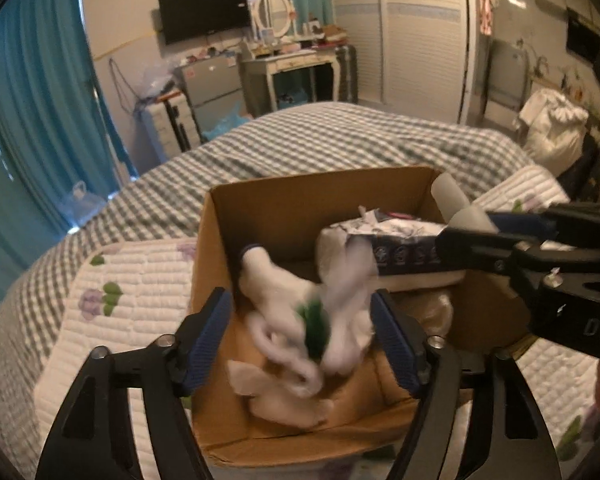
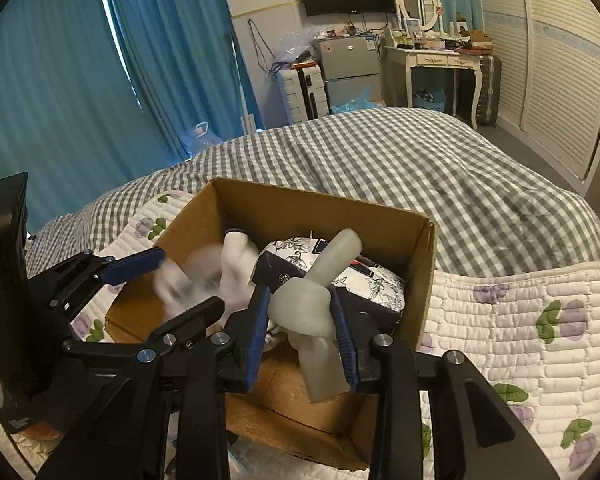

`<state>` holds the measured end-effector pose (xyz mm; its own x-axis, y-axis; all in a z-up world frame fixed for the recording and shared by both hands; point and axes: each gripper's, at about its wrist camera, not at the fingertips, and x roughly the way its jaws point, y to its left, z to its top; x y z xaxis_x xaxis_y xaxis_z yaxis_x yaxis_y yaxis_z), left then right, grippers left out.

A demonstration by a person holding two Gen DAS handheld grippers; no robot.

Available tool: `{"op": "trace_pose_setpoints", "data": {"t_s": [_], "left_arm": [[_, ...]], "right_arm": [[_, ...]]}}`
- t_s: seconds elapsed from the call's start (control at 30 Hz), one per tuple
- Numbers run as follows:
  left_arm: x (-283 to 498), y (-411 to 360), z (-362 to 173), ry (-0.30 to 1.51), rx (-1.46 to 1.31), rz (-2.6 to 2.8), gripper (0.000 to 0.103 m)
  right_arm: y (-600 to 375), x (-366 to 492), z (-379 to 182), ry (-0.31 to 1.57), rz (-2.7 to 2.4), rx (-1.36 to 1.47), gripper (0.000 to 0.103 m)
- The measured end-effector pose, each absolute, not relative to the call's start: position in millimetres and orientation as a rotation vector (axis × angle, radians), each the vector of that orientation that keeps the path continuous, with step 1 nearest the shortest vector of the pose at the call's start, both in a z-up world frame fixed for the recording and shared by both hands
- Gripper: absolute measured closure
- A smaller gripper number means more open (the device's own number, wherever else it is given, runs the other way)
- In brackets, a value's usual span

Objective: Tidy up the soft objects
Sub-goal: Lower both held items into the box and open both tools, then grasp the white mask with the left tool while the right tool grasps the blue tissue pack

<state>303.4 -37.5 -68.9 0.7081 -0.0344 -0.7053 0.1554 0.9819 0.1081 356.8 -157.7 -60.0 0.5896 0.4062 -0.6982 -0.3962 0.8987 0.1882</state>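
An open cardboard box (image 1: 284,204) (image 2: 324,208) stands on the bed. Inside lie a floral tissue pack (image 1: 396,240) (image 2: 364,276) and white gloves (image 1: 276,284) (image 2: 236,256). My left gripper (image 1: 302,336) (image 2: 168,280) is open over the box, and a white glove with a green patch (image 1: 324,316), blurred, is between and just beyond its fingers. My right gripper (image 2: 302,320) (image 1: 496,224) is shut on a knotted, translucent white soft object (image 2: 320,292) (image 1: 456,200) over the box's right side.
The box rests on a white quilted mat with purple flowers (image 1: 116,300) (image 2: 520,320) over a grey checked bedspread (image 1: 340,140) (image 2: 420,160). Teal curtains, a small fridge (image 2: 350,68), a dressing table (image 2: 432,56) and a white wardrobe (image 2: 560,60) stand beyond the bed.
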Motion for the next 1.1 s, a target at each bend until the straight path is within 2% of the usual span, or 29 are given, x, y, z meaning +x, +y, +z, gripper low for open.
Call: {"op": "trace_pose_setpoints", "data": {"t_s": [0.07,0.1,0.23,0.47,0.57,0.63,0.7,0.77,0.83,0.87,1.1], "left_arm": [[298,-36,-64,0.751,0.165,-0.089,0.019],[297,-35,-61,0.745,0.162,-0.089,0.019],[281,-34,-36,0.701,0.166,-0.072,0.019],[205,-35,58,0.521,0.164,-0.068,0.019],[166,-36,95,0.437,0.170,-0.062,0.019],[144,-34,112,0.393,0.163,-0.054,0.010],[114,-31,130,0.327,0.150,-0.054,0.006],[98,-27,140,0.309,0.147,-0.054,0.006],[84,-22,147,0.309,0.125,-0.065,0.006],[77,-20,148,0.312,0.109,-0.071,0.006],[56,-8,124,0.362,0.069,-0.060,0.006]], "right_arm": [[-159,353,-56,0.796,0.446,0.008,0.058],[-161,351,-52,0.786,0.431,0.012,0.045],[-170,330,-22,0.736,0.413,0.029,0.043],[-180,260,63,0.614,0.402,-0.011,0.043],[-186,220,102,0.555,0.392,-0.031,0.038],[-191,195,122,0.522,0.385,-0.039,0.032],[-195,169,141,0.498,0.392,-0.038,0.027],[-198,148,154,0.477,0.403,-0.034,0.020],[-201,125,165,0.450,0.414,-0.032,0.006],[-202,117,167,0.441,0.422,-0.031,0.003],[-204,79,154,0.422,0.465,-0.056,0.000]]}}
